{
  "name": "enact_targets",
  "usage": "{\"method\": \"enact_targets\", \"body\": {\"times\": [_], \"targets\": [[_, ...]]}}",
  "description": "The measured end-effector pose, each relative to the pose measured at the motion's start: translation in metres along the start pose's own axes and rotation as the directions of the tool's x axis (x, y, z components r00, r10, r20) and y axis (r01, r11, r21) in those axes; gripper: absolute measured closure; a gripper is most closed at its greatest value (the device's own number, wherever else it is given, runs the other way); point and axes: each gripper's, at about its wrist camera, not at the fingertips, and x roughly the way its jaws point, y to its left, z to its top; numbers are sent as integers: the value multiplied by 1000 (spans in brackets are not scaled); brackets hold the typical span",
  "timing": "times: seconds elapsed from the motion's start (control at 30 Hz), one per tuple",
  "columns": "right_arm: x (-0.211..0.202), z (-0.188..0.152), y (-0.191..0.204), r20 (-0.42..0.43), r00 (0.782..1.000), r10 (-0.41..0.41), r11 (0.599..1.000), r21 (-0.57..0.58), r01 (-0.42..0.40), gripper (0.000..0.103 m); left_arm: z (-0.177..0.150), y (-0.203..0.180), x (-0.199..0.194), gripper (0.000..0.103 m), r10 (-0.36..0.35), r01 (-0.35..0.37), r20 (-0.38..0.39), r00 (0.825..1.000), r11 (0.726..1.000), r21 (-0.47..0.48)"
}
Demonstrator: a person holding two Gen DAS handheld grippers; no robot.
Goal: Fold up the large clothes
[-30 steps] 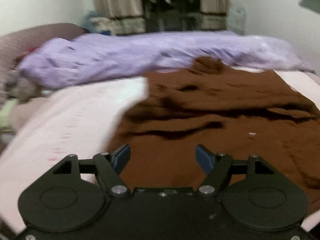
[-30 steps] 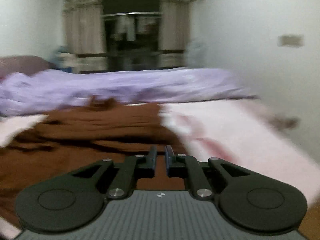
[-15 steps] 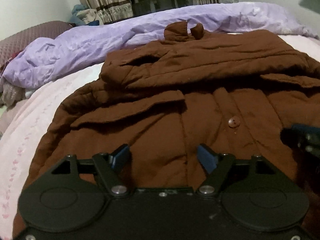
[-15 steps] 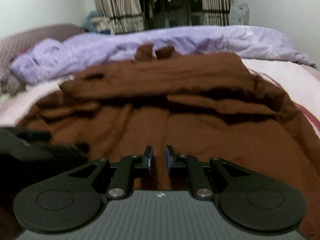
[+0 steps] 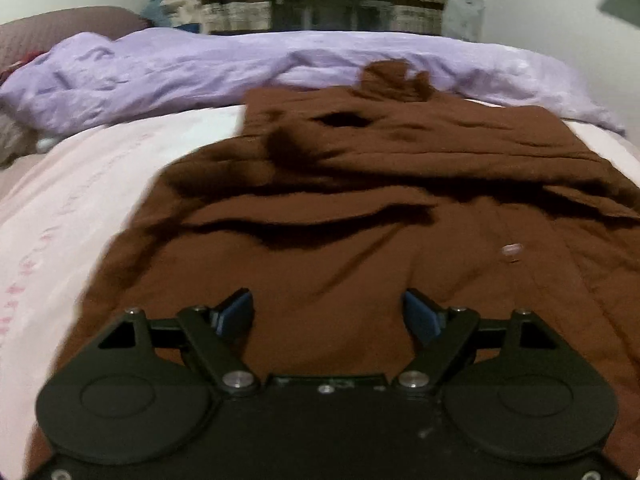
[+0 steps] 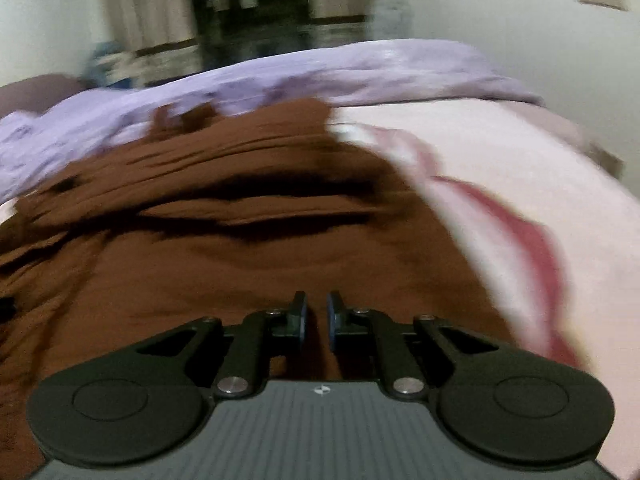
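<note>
My left gripper (image 5: pixel 327 312) hangs low in frame, jaws opening wide, nothing between them; the brown coat (image 5: pixel 360 216) runs lengthwise toward the frame's top, collar farthest; my right gripper (image 6: pixel 316 316) is nearly shut, empty, over its right half.

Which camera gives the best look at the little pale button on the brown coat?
The left wrist view: the button shows as a pale spot on the brown coat, right of the folds, though blurred. The right wrist view shows only coat fabric; no button can be made out there.
</note>
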Motion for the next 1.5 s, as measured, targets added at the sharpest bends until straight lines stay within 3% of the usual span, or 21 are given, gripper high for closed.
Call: {"method": "enact_targets", "body": {"times": [0.07,0.23,0.3,0.37,0.43,0.53,0.63,0.7,0.8,0.93,1.13,1.3,1.5], "targets": [[-3,0,-24,0,999,-46,998,38,46,96,-5,20,3,18,55,-55,-8,998,998,-9],[-11,1,-70,-22,999,-28,982,185,32,98,-18,61,-1,18,188,-187,15,982,981,-47],[-11,2,-70,-25,999,-29,980,197,33,98,-17,66,-3,19,181,-180,19,983,983,-36],[-14,6,-59,-15,998,-54,981,188,55,90,-8,65,-6,21,198,-198,18,980,980,-34],[-19,15,-42,18,999,-45,989,140,43,86,8,53,-13,21,222,-221,68,973,975,-14],[-27,33,-1,82,997,16,1000,9,-17,78,36,29,-18,21,165,-167,145,976,986,2],[-16,47,49,131,981,144,982,-144,-125,75,55,-11,-6,21,58,-67,186,981,997,45],[4,51,76,88,976,201,965,-188,-182,75,60,-43,15,21,30,-47,165,986,994,98],[35,52,103,9,957,290,944,-166,-284,75,60,-83,45,20,33,-55,123,992,982,179],[64,42,115,-55,962,266,947,-170,-272,73,51,-111,85,18,92,-107,66,994,958,265],[67,35,111,-51,962,267,948,-167,-271,72,58,-99,95,13,62,-70,44,997,977,201],[63,29,122,-46,969,243,943,-223,-247,64,56,-90,90,11,59,-66,39,997,981,183],[61,27,120,-44,969,241,943,-226,-245,63,56,-86,91,9,54,-59,35,998,983,172]]}}
